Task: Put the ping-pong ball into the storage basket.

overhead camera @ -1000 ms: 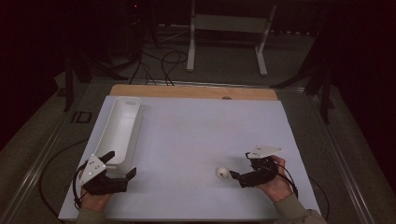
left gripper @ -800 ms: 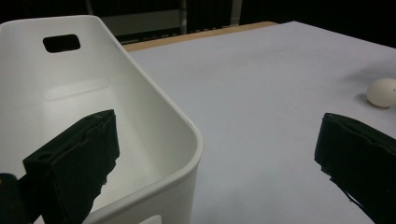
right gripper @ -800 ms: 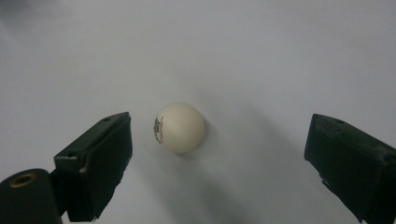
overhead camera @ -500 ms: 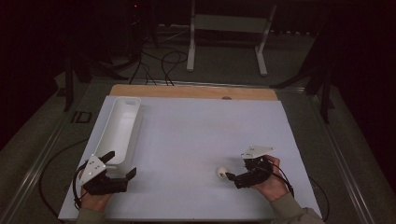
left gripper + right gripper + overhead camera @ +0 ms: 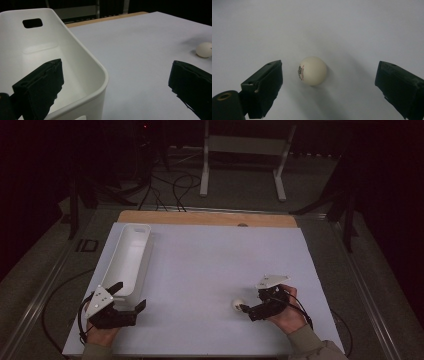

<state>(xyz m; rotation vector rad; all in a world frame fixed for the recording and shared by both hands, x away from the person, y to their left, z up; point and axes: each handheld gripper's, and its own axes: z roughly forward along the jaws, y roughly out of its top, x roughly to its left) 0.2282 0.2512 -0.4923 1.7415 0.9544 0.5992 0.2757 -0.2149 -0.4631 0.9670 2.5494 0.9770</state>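
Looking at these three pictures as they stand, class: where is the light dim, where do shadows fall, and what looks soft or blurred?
High view: dark surroundings, only the white table is lit. Right gripper view: the ball is fairly sharp, with a faint shadow beside it. Left gripper view: the near jaws are soft, and the white bin shows mild shading inside.

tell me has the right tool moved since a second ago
Yes. In the high view the right tool has slid toward the near table edge and a little left, closing on the ball, which has stayed put.

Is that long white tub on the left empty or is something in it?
Empty. The white tub shows a bare floor inside; the little ball lies out on the table.
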